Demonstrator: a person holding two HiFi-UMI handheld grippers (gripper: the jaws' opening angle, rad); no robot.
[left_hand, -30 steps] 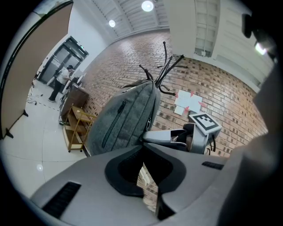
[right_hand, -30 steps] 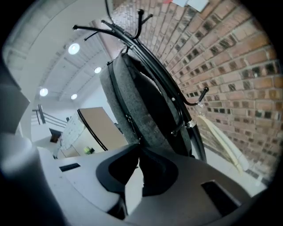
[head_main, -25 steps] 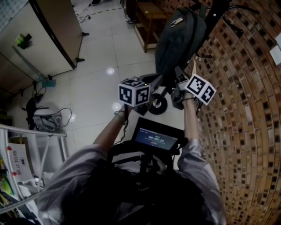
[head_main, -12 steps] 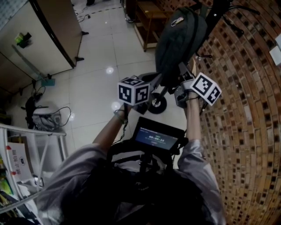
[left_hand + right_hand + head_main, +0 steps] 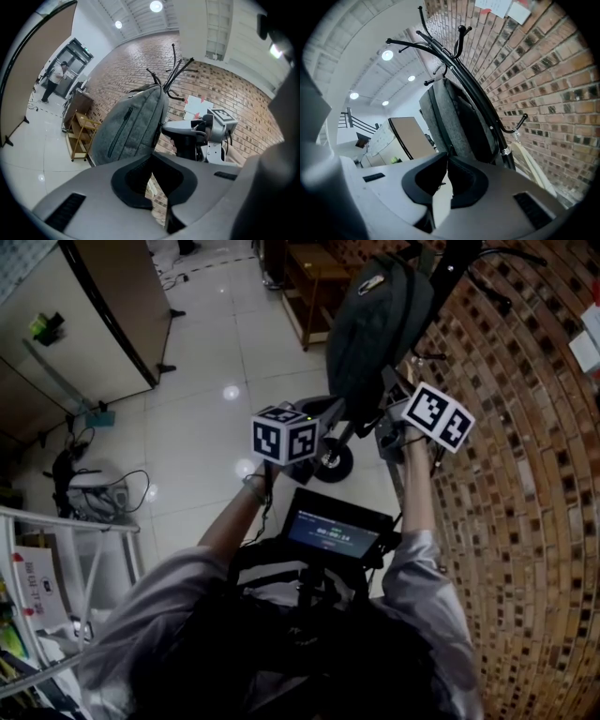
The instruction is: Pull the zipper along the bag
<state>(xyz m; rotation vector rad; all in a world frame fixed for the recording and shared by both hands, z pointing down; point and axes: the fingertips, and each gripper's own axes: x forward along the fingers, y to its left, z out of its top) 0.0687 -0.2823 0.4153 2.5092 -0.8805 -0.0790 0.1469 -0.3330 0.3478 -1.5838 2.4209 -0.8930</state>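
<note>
A grey backpack (image 5: 380, 315) hangs from a black coat stand (image 5: 454, 61) against the brick wall. A dark zipper line (image 5: 119, 133) runs down the backpack's front. My left gripper (image 5: 328, 415) is shut, its tips pressed into the bag's bottom edge (image 5: 152, 154). My right gripper (image 5: 392, 425) is shut at the bag's lower side. Its tips (image 5: 447, 158) meet at the foot of the side seam, and the small zipper pull between them is mostly hidden. In the left gripper view, the right gripper (image 5: 165, 129) reaches in from the right and touches the bag.
The brick wall (image 5: 525, 474) runs close along the right. A wooden cart (image 5: 314, 273) stands behind the bag, and a small wheel (image 5: 336, 463) sits below the bag on the floor. A brown partition (image 5: 122, 306) is at the far left. A person (image 5: 55, 77) stands far off.
My right gripper has risen a little along the bag's side and rolled slightly. The left gripper and the bag's bottom have stayed where they were.
</note>
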